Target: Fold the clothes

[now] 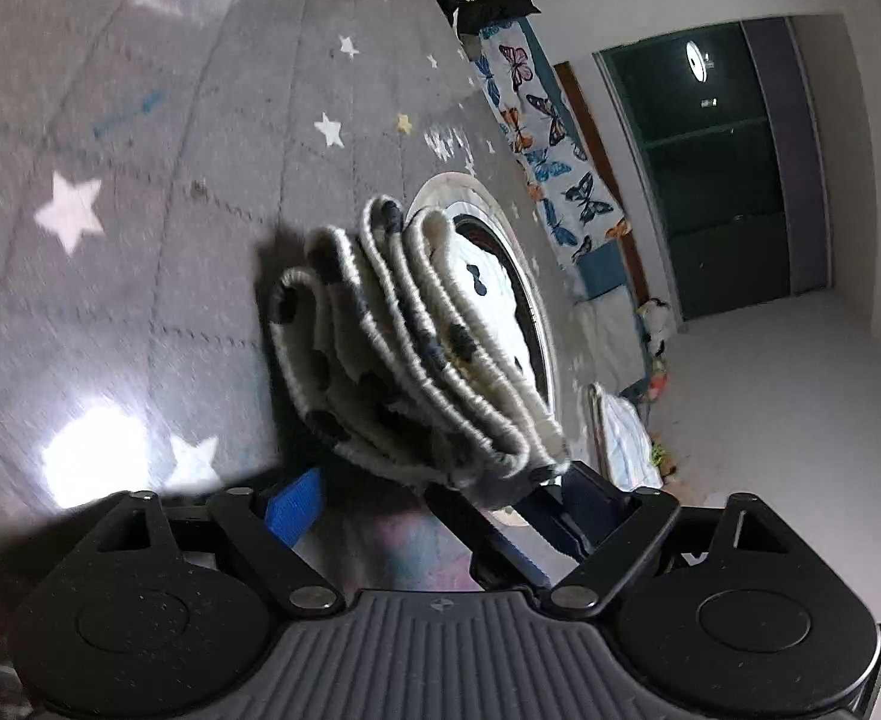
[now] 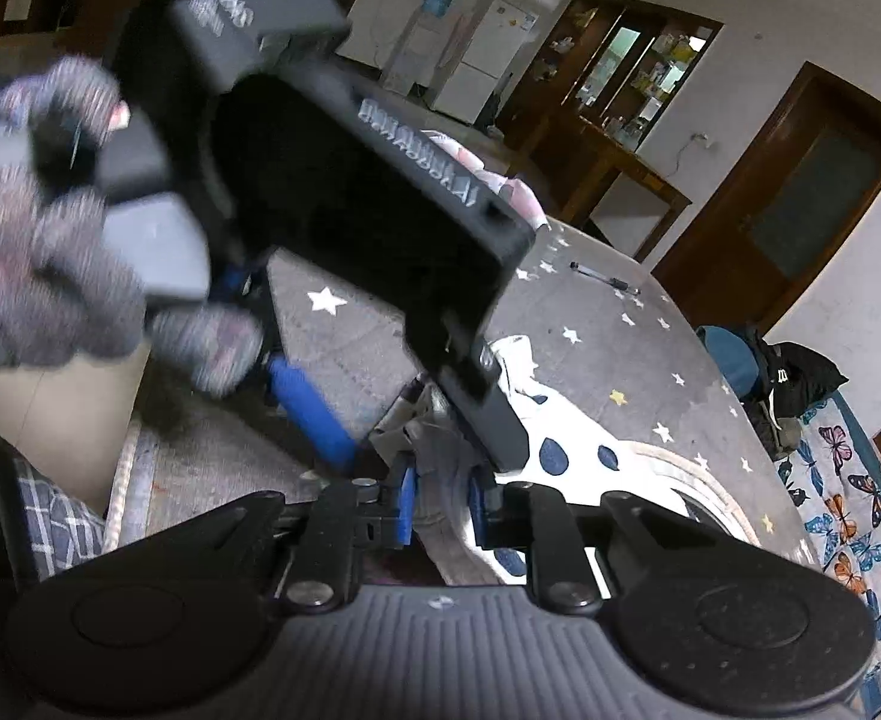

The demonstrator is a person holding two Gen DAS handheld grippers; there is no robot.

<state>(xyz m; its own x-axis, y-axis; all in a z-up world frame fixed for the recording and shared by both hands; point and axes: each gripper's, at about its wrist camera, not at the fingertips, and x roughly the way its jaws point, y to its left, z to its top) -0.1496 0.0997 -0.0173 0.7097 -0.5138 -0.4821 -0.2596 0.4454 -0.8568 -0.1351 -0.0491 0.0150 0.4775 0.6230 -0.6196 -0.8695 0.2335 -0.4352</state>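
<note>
A white garment with dark spots (image 1: 416, 348) is bunched into several folds with ribbed edges above a grey star-patterned table (image 1: 140, 210). My left gripper (image 1: 428, 492) is open: one blue finger (image 1: 296, 507) stands apart at the left, the other lies under the folds at the right. In the right wrist view my right gripper (image 2: 440, 504) is shut on a grey-white fold of the garment (image 2: 560, 438) between its blue pads. The left gripper's black body (image 2: 350, 192), held by a gloved hand (image 2: 38, 264), fills the upper left.
A round white-rimmed object (image 1: 482, 204) lies on the table under the garment. A pen (image 2: 605, 282) lies at the far side of the table (image 2: 650, 360). A butterfly-print cloth (image 1: 536, 144) and a dark bag (image 2: 800, 378) are past the table edge.
</note>
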